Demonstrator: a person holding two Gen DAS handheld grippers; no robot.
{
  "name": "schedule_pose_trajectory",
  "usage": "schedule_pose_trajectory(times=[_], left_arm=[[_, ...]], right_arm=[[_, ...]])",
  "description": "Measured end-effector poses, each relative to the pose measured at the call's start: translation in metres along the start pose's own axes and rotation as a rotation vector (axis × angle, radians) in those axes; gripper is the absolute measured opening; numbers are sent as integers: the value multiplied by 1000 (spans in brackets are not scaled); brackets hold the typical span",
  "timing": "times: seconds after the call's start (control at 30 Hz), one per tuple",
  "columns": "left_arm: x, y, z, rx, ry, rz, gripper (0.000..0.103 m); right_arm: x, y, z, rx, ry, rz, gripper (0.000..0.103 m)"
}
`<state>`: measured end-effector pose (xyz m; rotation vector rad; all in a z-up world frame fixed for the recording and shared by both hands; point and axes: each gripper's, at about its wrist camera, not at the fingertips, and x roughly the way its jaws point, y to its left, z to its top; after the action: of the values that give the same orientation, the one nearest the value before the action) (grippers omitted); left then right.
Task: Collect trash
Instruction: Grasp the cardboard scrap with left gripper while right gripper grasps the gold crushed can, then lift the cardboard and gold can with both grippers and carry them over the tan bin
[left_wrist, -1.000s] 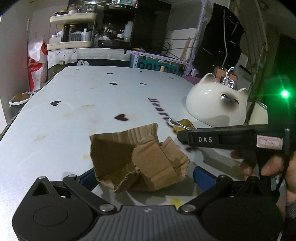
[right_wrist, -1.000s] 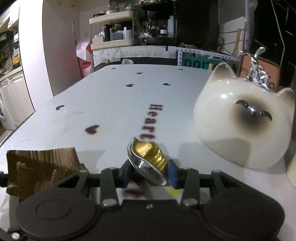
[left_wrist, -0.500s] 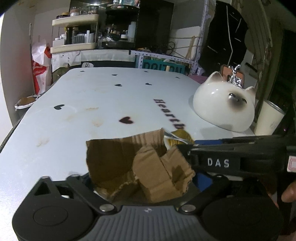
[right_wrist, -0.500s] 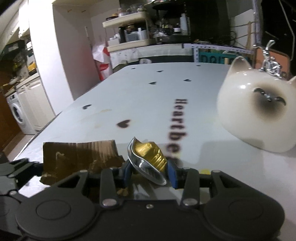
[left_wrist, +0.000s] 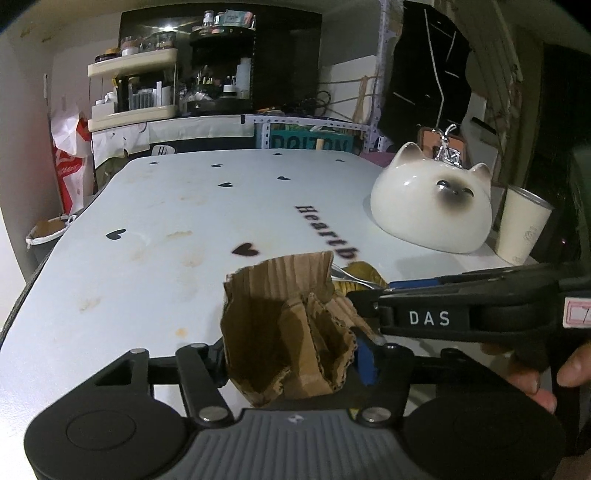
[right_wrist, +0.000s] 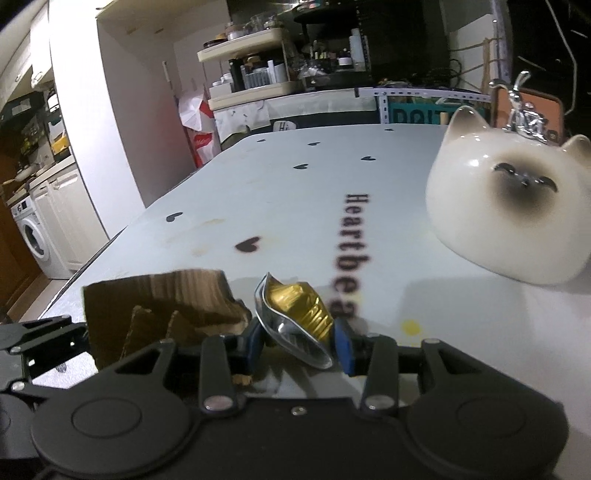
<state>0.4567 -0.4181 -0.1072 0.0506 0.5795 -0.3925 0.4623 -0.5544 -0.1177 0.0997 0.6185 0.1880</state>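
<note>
Your left gripper (left_wrist: 295, 360) is pinching a crumpled piece of brown corrugated cardboard (left_wrist: 291, 325) between its blue pads; the cardboard stands up out of the jaws, folded over on itself, raised above the white table (left_wrist: 155, 266); your right gripper (right_wrist: 299, 343) is clamped on a crushed gold coffee capsule (right_wrist: 295, 314), its silver foil rim bent and tilted toward the lens, the gold body squeezed between the two blue pads (right_wrist: 343, 343). You hold the two grippers side by side; in the left wrist view the right gripper's black side, lettered "DAS", crosses in from the right edge with your fingers (left_wrist: 532, 380) wrapped under it, and the capsule peeks out just behind the cardboard; in the right wrist view the cardboard (right_wrist: 159, 310) sits just to the left of the capsule, with part of the left gripper's black linkage at the lower left edge. The table carries small black hearts and the word "Heartbeat", plus a few brownish stains and a yellow spot (right_wrist: 410, 326); a cream cat-faced ceramic dome (right_wrist: 506, 214) rests on the table to the right, well beyond both grippers; a pale paper cup (left_wrist: 521, 225) stands just beside it at the table's right edge; a bin (left_wrist: 46, 236) with a white liner sits beyond the left edge, below table level.
</note>
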Motion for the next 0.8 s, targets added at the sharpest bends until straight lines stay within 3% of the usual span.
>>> schedule_pose_trajectory(times=[0.33,0.8], left_arm=[[-19,5,-12,-31,-3,-20,60],[-80,34,-43,-99,7,-36,59]], right_arm=[[-29,6,-25,105,-40,-68,42],[-95,50,-78,92,-21,-213,42]])
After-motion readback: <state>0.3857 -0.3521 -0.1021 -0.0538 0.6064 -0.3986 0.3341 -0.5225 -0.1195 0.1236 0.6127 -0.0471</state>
